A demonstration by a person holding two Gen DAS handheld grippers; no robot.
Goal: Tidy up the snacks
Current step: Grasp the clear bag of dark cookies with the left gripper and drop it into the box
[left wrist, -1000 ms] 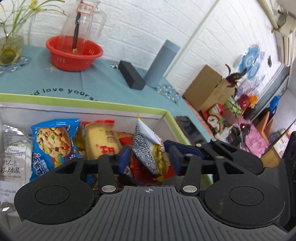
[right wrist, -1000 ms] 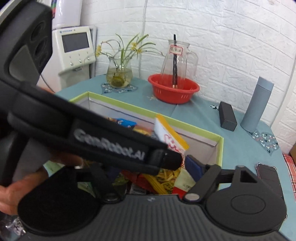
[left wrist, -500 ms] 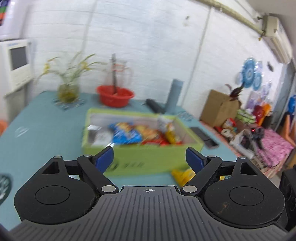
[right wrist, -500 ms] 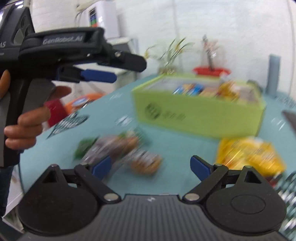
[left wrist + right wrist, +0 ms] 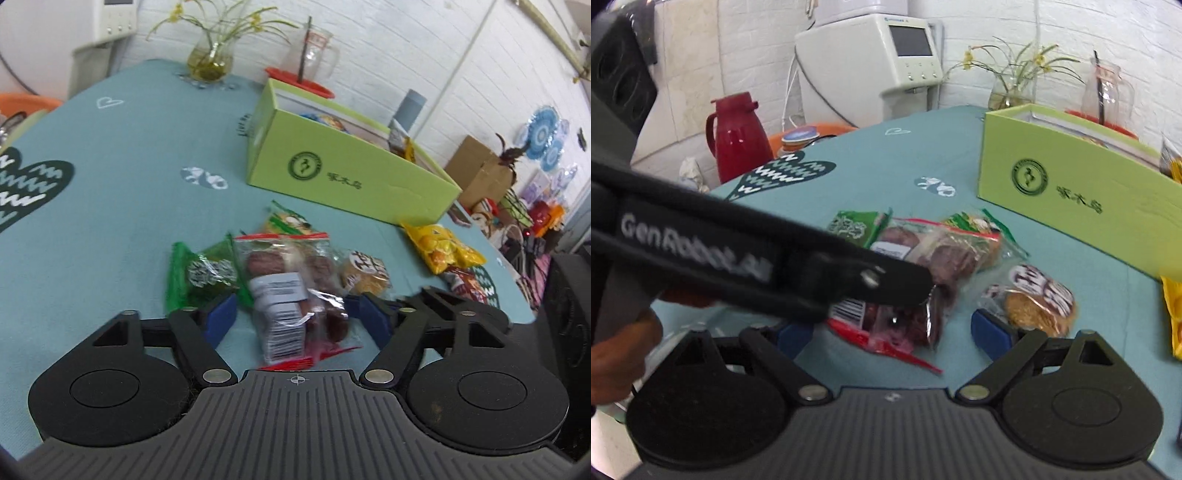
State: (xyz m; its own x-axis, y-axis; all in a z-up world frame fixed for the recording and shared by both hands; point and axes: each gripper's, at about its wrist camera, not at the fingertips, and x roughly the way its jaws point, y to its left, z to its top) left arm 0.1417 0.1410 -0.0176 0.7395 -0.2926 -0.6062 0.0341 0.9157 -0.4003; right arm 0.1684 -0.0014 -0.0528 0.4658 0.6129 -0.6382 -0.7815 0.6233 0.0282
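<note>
Both grippers have left the lime-green cardboard box point(image 5: 347, 173) and now hover over loose snacks on the teal patterned tabletop point(image 5: 110, 177). The left gripper point(image 5: 299, 317), jaws just narrowing yet untouching, straddles a clear red-edged packet of dark sausages point(image 5: 291, 291); the right gripper point(image 5: 897, 332) gapes empty. White brick walls enclose the cluttered room.

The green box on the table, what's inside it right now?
Over the rim of the green box, only snack tops show: a blue-and-orange packet near the back and a grey-and-yellow bag sticking up at the right end. The front wall hides everything lower.
</note>
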